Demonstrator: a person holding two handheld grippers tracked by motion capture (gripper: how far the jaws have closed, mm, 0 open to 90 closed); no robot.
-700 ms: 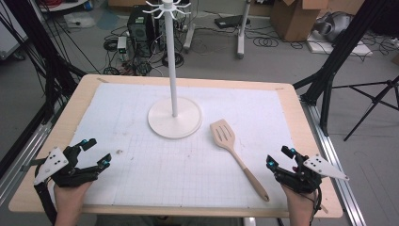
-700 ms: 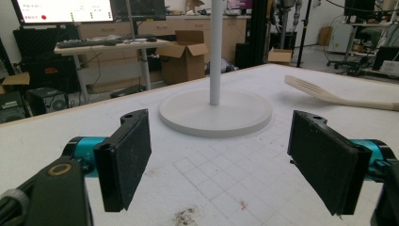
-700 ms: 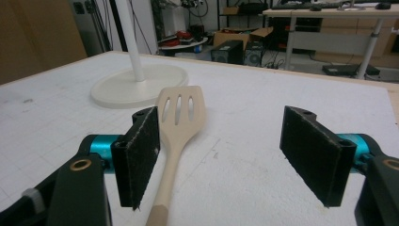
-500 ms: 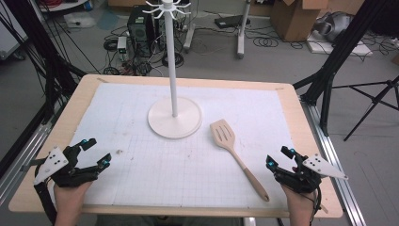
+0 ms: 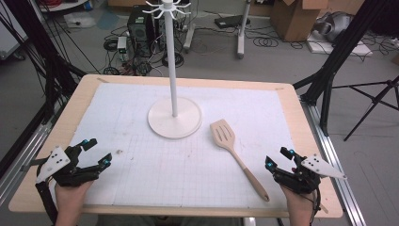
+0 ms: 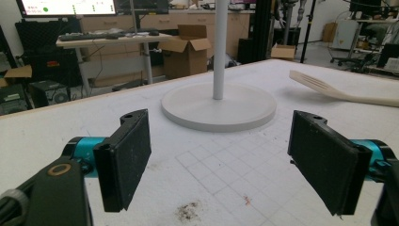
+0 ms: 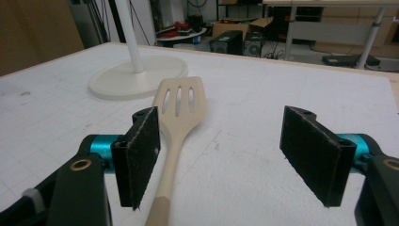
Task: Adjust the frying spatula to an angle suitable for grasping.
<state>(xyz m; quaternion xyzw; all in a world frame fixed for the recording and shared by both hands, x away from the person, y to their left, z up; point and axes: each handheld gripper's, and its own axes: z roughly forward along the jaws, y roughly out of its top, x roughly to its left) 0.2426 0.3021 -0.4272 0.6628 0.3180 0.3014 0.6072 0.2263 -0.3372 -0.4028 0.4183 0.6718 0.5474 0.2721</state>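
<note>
Two grippers rest at the near corners of the bench (image 5: 70, 101), one in each of the person's hands, and both stand with jaws spread and nothing between the pads.

At the left of the high view, the left gripper (image 5: 96, 151) sits low over the white grid mat (image 5: 141, 174), pointing toward the middle of the bench. In the left gripper view, its two black pads (image 6: 126, 157) stand well apart over bare mat, with a small dark smudge (image 6: 188, 212) on the mat between and just ahead of them.

Near the middle of the bench stands a white rack stand (image 5: 174, 117): a round flat base with a slim upright pole that ends in a ring of small hooks at the top. It is upright, and it lies well apart from both grippers.

Just right of the base lies a wooden slotted spatula (image 5: 235, 153), flat on the mat. Its blade with three slots points toward the stand, close to the base but not touching it, and its handle runs toward the near right corner.

The right gripper (image 5: 277, 157) hovers near that corner, just beside the handle's end. In the right gripper view, the spatula (image 7: 181, 113) runs up from the bottom edge next to the left-hand pad (image 7: 141, 155), the handle passing along the inner side of that pad; whether the two touch I cannot tell. The other pad stands well apart from it.
</note>
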